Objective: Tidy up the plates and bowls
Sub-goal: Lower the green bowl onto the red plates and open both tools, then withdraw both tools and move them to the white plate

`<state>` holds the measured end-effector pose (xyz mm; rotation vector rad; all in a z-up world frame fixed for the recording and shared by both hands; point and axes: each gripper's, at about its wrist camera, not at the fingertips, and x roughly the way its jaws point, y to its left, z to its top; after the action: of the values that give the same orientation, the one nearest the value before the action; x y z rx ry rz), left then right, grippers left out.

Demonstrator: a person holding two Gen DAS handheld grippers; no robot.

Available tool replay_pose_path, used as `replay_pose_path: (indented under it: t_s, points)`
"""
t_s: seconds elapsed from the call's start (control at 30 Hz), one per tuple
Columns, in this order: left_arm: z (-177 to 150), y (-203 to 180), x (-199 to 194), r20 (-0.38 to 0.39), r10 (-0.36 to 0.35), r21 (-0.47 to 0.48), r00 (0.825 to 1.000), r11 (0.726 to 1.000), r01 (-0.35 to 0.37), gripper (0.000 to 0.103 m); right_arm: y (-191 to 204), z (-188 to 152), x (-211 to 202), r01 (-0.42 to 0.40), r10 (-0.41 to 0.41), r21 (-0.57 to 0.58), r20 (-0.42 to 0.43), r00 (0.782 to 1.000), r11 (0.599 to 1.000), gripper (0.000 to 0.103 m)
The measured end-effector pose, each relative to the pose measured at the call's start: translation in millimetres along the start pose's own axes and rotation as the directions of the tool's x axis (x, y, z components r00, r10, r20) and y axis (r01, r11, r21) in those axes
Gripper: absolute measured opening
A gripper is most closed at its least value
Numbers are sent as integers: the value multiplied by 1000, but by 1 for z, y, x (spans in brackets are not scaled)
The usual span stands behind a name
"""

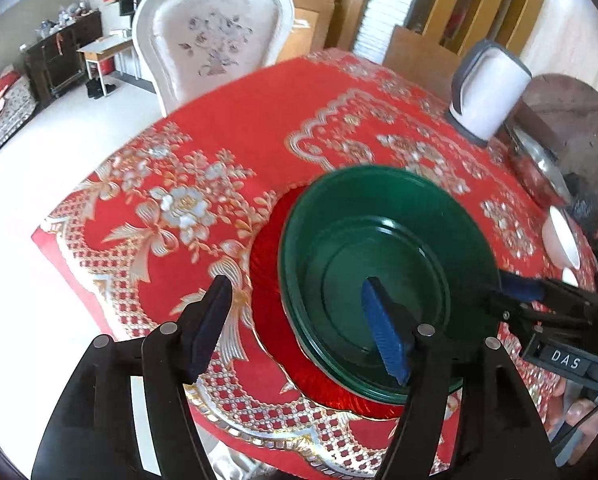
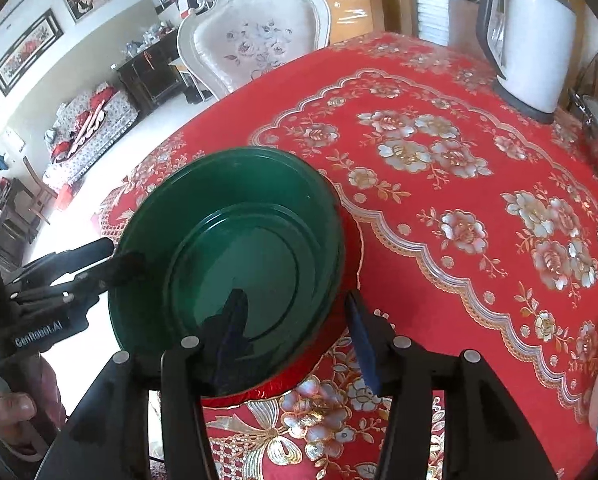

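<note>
Green bowl (image 1: 387,276) sat upright, mouth up, round so no long axis; it rested on a red plate (image 1: 271,312) near the bench's (image 1: 235,128) near-left corner, offset so the plate's rim showed mostly on the left and front. Bowl looked like more than one green piece nested, going by the doubled rim and inner rings, but count unclear. Nothing else visible inside it. Left tool (image 1: 299,320) was spread wide, straddling the bowl's left wall: right finger (image 1: 383,328) inside the bowl, left finger over the cloth outside the plate; neither pad clearly touching. Right tool (image 2: 295,332) was also spread, straddling the bowl's right wall: left finger inside, right finger outside over the plate edge; contact not discernible. Plate's front rim sat close to the bench's front edge, cloth hanging past it. Open red floral tablecloth (image 2: 439,200) ran behind and to the right of the bowl. White kettle (image 2: 531,48) stood well apart at the far right corner; a metal-lidded container (image 1: 539,164) just beside it and a white dish (image 1: 561,240) along the right edge. Ornate white chair (image 1: 215,36) stood behind the far-left side.
</note>
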<state>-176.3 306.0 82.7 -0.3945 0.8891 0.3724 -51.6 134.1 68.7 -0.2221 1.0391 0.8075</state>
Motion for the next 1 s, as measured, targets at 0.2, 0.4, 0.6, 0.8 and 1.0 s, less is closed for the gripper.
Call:
replay_pose_path:
  t_s: [0.2, 0.4, 0.6, 0.8, 1.0]
  points:
    - [10, -11, -21, 75, 13, 29, 997, 999, -16, 68, -6, -1, -14, 2, -3, 9, 27, 1000, 1000, 52]
    - [17, -49, -30, 99, -53, 97, 994, 994, 43, 68, -15, -1, -29, 4, -5, 22, 61, 998, 1000, 58]
    - [21, -98, -25, 87, -124, 163, 989, 981, 109, 68, -38, -4, -45, 24, -30, 63, 91, 995, 998, 58]
    - [22, -162, -3, 28, -184, 247, 983, 954, 171, 68, -74, -12, -61, 54, -68, 131, 109, 992, 990, 58]
    - [25, -217, 18, -20, -228, 299, 973, 928, 224, 68, -128, -24, -81, 85, -117, 232, 126, 985, 969, 58]
